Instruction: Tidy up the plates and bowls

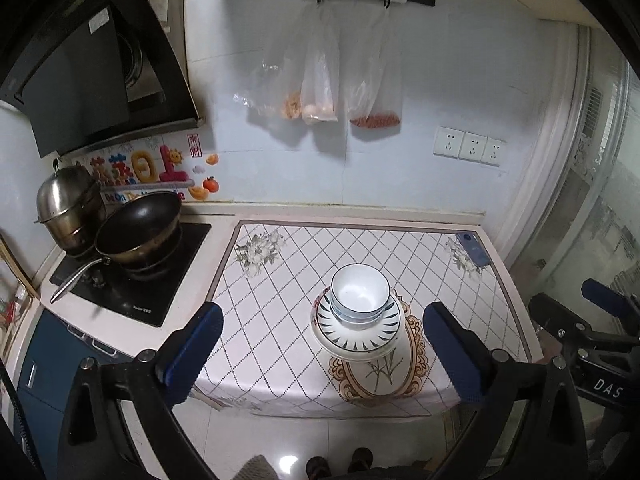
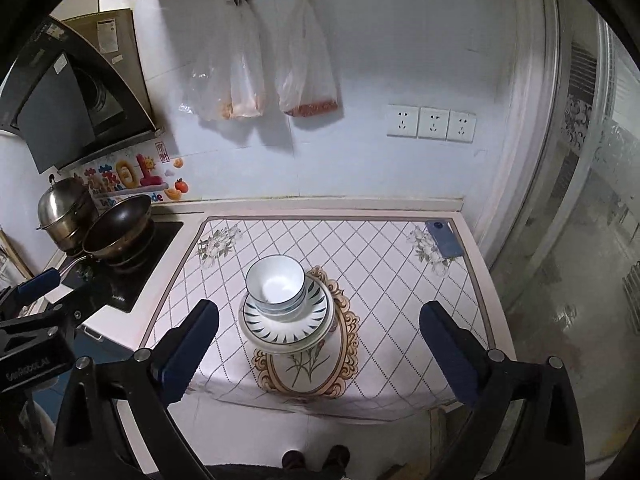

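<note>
A stack of white bowls [image 1: 360, 294] sits on a stack of plates [image 1: 358, 336] with a dark petal rim, in the middle of the patterned tablecloth [image 1: 280, 280]. The same bowls [image 2: 276, 286] and plates [image 2: 286, 326] show in the right wrist view. My left gripper [image 1: 324, 332] is open and empty, held back above the table's front edge. My right gripper [image 2: 320, 328] is open and empty, also held back from the stack. Each gripper shows at the edge of the other's view.
A black wok [image 1: 138, 232] and a steel steamer pot [image 1: 68, 208] stand on the cooktop at the left. A blue phone [image 1: 474, 249] lies at the table's far right corner. Plastic bags [image 1: 320, 80] hang on the wall above. Wall sockets [image 1: 468, 146] are at right.
</note>
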A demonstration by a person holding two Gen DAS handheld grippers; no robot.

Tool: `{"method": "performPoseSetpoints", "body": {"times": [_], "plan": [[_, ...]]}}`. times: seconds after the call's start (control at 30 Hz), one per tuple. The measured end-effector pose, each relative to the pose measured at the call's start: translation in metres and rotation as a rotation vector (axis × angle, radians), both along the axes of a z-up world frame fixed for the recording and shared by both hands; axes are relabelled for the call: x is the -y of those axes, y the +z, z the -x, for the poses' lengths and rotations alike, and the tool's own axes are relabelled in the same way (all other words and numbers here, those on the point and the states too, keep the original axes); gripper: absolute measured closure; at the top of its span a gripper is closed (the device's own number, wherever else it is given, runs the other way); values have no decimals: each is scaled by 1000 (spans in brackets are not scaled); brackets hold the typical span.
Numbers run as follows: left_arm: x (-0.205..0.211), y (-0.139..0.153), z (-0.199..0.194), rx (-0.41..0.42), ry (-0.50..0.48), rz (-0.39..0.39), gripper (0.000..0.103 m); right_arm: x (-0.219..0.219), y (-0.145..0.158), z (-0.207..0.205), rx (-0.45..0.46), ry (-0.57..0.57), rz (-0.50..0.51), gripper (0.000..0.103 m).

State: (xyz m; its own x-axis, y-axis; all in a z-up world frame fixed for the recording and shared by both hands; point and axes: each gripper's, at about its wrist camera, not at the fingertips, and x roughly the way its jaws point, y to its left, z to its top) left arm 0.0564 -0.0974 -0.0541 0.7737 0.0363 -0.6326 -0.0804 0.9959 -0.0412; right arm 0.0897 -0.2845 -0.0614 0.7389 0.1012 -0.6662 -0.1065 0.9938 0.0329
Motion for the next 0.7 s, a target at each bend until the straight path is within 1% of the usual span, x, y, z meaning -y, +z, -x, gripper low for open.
{"method": "performPoseSetpoints", "body": {"times": [0.23, 0.7], "plan": [[5, 4, 2, 8, -2, -5, 0, 6, 5, 0, 18, -2, 8, 1], [7, 0, -4, -23, -21, -3, 0, 11, 4, 4, 20, -11, 13, 0]]}}
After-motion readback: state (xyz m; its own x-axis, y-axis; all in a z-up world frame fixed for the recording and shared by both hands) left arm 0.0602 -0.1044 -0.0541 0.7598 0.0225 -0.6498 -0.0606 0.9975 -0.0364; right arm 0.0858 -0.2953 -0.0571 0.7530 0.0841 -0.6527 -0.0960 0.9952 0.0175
